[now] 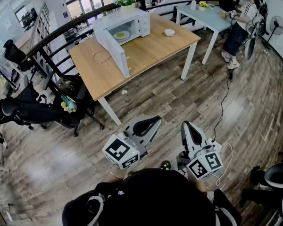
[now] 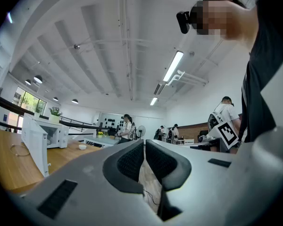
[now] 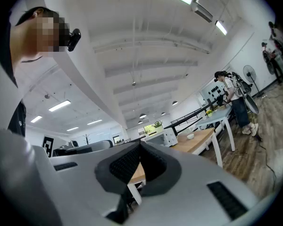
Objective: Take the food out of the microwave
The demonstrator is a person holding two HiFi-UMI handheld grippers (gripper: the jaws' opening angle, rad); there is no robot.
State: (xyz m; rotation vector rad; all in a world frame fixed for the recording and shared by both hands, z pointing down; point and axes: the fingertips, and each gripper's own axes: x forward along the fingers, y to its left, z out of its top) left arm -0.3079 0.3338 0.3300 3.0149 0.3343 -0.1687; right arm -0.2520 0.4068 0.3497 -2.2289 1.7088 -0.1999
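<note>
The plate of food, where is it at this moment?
In the head view, the plate of food sits inside the open microwave on the wooden table, left of the small white bowl.

We look along our right tool (image 3: 139,147): its two dark-padded jaws meet at the tips, with nothing between them. Past them stands a wooden counter (image 3: 200,142) on white legs. It carries a white microwave (image 3: 167,136) and, to the right and apart from it, a small white bowl (image 3: 190,136). A plant (image 3: 156,125) shows behind the microwave. Farther right a person (image 3: 233,98) stands at a pale counter (image 3: 216,115), with a fan (image 3: 249,73) just beyond, all on a wood-plank floor (image 3: 266,149).
</note>
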